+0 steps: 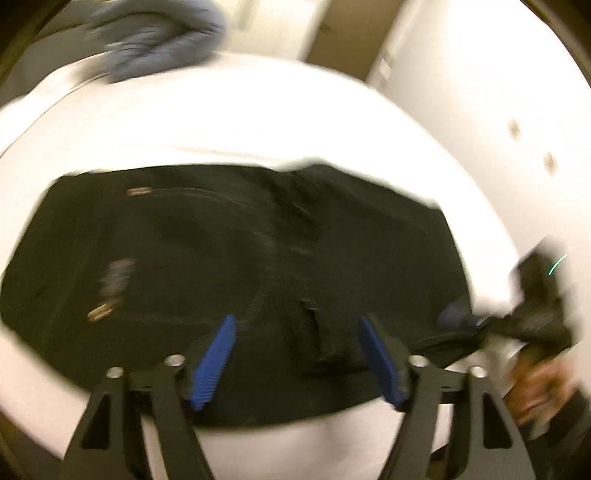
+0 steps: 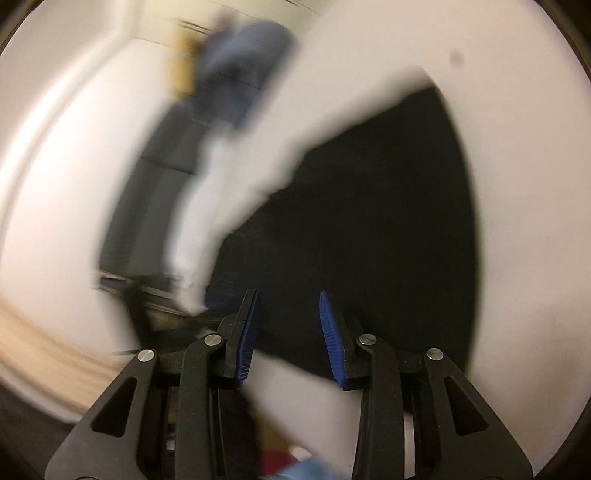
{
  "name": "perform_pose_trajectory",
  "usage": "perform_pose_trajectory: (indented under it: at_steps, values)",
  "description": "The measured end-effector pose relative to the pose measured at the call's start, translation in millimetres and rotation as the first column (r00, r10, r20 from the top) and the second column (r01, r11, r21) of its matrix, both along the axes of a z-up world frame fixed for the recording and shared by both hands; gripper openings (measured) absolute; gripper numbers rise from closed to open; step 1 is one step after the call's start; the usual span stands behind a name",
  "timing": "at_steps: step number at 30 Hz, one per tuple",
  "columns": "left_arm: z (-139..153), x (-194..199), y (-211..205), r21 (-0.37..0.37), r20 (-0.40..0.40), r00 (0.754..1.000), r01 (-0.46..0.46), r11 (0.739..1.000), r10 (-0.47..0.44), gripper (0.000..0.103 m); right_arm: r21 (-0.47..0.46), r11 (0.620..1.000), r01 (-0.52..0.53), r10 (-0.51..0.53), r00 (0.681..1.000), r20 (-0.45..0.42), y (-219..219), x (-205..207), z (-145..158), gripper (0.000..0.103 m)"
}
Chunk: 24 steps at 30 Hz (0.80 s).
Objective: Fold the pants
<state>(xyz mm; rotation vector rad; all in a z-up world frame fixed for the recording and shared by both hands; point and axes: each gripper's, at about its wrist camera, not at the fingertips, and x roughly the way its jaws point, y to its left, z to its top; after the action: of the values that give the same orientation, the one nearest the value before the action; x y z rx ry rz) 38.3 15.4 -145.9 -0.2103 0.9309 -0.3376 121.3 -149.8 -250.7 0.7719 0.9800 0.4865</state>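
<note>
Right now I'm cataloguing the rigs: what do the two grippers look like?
Both match: the left gripper and right gripper have black triangular cut-out linkages, silver pivot screws, and fingers faced with ribbed blue pads. No cables visible.

motion-blurred blue garment

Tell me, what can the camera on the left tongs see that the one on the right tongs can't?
Only the left view shows the pants' metal zipper pulls, the other tongs coming in from the right with a hand behind them, and its own left tongs, open above the cloth.

Only the right view shows the right tongs' blue pads close up, and dark furniture past the table's edge, too blurred to identify.

Both show the black pants lying on the white surface, and a blurred blue-grey garment beyond.
</note>
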Motion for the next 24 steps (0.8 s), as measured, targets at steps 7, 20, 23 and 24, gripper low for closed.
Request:
perform_pose_trajectory:
  at_steps: [7,20,23,24]
  values:
    - [-7,-27,136,-0.221,-0.033,0.934,-0.353,0.909,0.355,0.092,0.068,0.997,0.041,-0.047,0.996,0.079,7,-20,28,0.036]
    - [-59,8,200,-0.485,-0.246,0.871,-0.491,0.724,0.426,0.096,0.235,0.971,0.048,-0.074,0.992,0.103,49,-2,61,0.058]
    - [-58,18,203,-0.518,-0.274,0.865,-0.500,0.694,0.420,0.096,0.236,0.971,0.037,-0.063,0.993,0.105,55,4,63,0.058]
    - [-60,22,206,-0.529,-0.286,0.862,-0.506,0.681,0.418,0.096,0.235,0.971,0.033,-0.059,0.993,0.106,57,6,63,0.058]
